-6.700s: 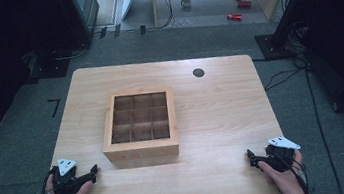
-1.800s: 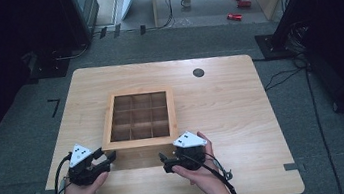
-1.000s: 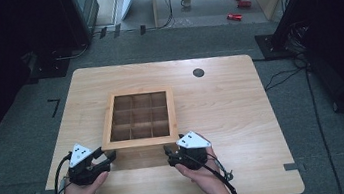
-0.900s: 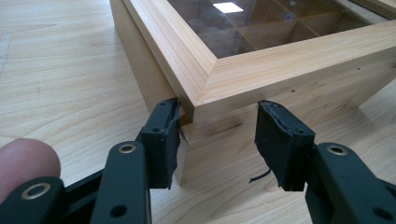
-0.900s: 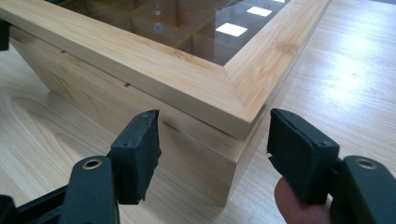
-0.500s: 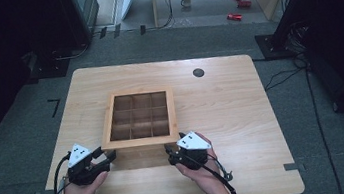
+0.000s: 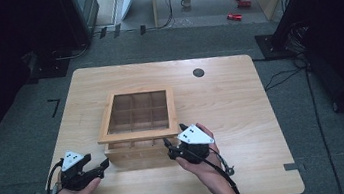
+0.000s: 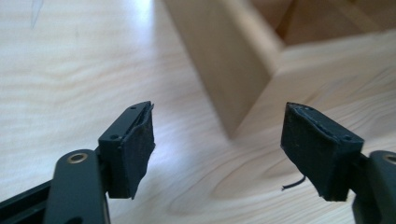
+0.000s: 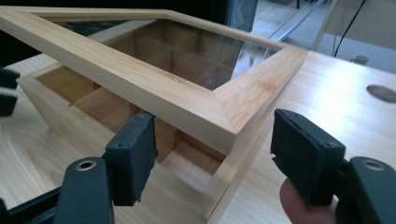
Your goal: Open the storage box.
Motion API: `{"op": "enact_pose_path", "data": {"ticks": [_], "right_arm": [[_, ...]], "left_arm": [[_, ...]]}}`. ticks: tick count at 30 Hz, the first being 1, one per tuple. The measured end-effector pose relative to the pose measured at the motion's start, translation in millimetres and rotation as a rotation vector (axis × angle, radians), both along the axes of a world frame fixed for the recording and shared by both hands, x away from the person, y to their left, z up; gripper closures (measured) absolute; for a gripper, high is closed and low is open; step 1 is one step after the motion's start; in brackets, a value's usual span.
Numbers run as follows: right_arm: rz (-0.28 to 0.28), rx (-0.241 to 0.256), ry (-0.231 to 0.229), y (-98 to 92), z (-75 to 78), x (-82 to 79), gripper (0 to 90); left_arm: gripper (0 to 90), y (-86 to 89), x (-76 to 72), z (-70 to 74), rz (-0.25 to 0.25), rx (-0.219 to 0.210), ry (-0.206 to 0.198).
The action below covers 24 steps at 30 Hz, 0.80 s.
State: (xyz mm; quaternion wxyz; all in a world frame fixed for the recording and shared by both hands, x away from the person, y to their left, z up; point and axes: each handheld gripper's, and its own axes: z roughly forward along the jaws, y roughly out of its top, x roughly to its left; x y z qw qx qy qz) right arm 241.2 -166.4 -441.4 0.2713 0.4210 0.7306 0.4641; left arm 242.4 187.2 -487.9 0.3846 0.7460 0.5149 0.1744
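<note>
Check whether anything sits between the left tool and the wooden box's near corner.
Nothing visible does. The left tool is open, with bare table running up to the wooden box. The right tool straddles the raised lid corner.

Lab, grey carpet (image 7: pixel 25 146), floor cables (image 7: pixel 283 75), equipment stands (image 7: pixel 266 44)

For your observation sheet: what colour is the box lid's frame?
Pale wood, around clear glass: the lid frame, best in the right gripper view.

My table (image 7: pixel 243 118) is light wood with rounded corners, on grey carpet (image 7: pixel 17 162). Beyond its far edge: a mug (image 7: pixel 187 0) and red cans (image 7: pixel 238 2) on the floor, black cables (image 7: pixel 283 75) off its right side, dark equipment at left.
</note>
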Motion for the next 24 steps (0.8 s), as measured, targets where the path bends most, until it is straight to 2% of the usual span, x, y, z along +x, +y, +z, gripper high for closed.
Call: {"op": "enact_pose_path", "data": {"ticks": [2, 4, 5, 10, 11, 15, 17, 22, 24], "right_arm": [[0.004, -0.005, -0.011, -0.7, 5.6, 2.0, 29.8], [0.005, -0.008, -0.017, -1.1, 7.7, 2.9, 29.4], [0.009, -0.01, -0.035, -1.9, 14.7, 5.2, 28.8], [0.015, -0.021, -0.068, -3.4, 28.2, 11.4, 26.8], [0.019, -0.026, -0.086, -4.3, 35.1, 15.5, 25.2], [0.029, -0.025, -0.115, -6.1, 45.1, 22.8, 23.7], [0.039, 0.002, -0.127, -9.7, 53.6, 32.3, 21.6], [0.06, 0.023, -0.155, -13.1, 63.2, 43.4, 21.5], [0.075, 0.023, -0.184, -14.9, 70.7, 52.4, 21.5]], "left_arm": [[25.3, 3.5, 1.0, -10.5, 0.013, 0.036, 0.023], [25.2, 4.5, 1.5, -14.3, 0.016, 0.042, 0.035], [24.9, 4.9, 2.0, -18.4, 0.023, 0.06, 0.043], [24.5, 4.9, 2.1, -23.7, 0.028, 0.09, 0.055], [24.6, 4.6, 1.7, -24.0, 0.03, 0.096, 0.051], [24.6, 0.3, -0.2, -25.4, 0.035, 0.135, 0.035], [24.2, -3.7, -2.0, -27.8, 0.04, 0.165, 0.011], [24.1, -3.9, -2.7, -29.2, 0.042, 0.16, -0.004], [24.2, -3.9, -2.8, -29.5, 0.042, 0.157, -0.005]]}}
